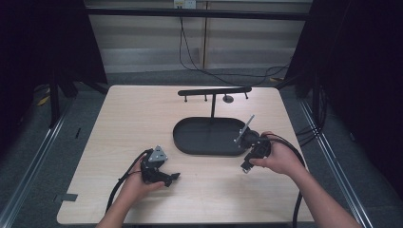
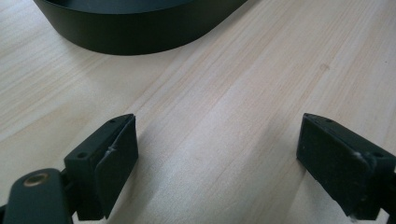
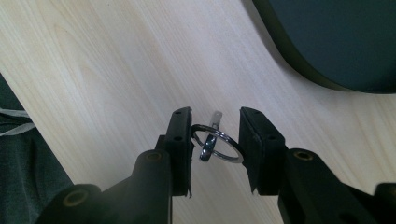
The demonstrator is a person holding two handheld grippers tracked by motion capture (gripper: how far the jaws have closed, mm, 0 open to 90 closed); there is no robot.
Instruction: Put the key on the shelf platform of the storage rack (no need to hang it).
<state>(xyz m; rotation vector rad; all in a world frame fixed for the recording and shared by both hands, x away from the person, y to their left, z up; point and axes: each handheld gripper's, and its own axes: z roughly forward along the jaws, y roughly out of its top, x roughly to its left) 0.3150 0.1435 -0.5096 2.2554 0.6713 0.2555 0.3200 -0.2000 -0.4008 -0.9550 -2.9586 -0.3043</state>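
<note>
The right hand-held gripper (image 3: 215,140) is closed on a metal key ring (image 3: 217,143), its two black pads pressing on opposite edges of the ring, with a small silver piece hanging on the ring between them. In the right gripper view the ring is held above the bare wood of the table (image 3: 116,70), just beside the curved rim of the black oval tray (image 3: 327,42). In the high view this right hand-held gripper (image 1: 251,159) sits at the tray's (image 1: 209,149) near right end, over the table (image 1: 133,114). The left hand-held gripper (image 1: 172,178) rests in front of the tray's near left edge, a little apart from it, pointing to the right. Its jaws stand wide apart in the left gripper view, with only the bare table (image 2: 224,93) between the pads and the tray wall (image 2: 130,32) beyond them. A black stand with a crossbar (image 1: 214,91) rises at the far edge of the tray.
</note>
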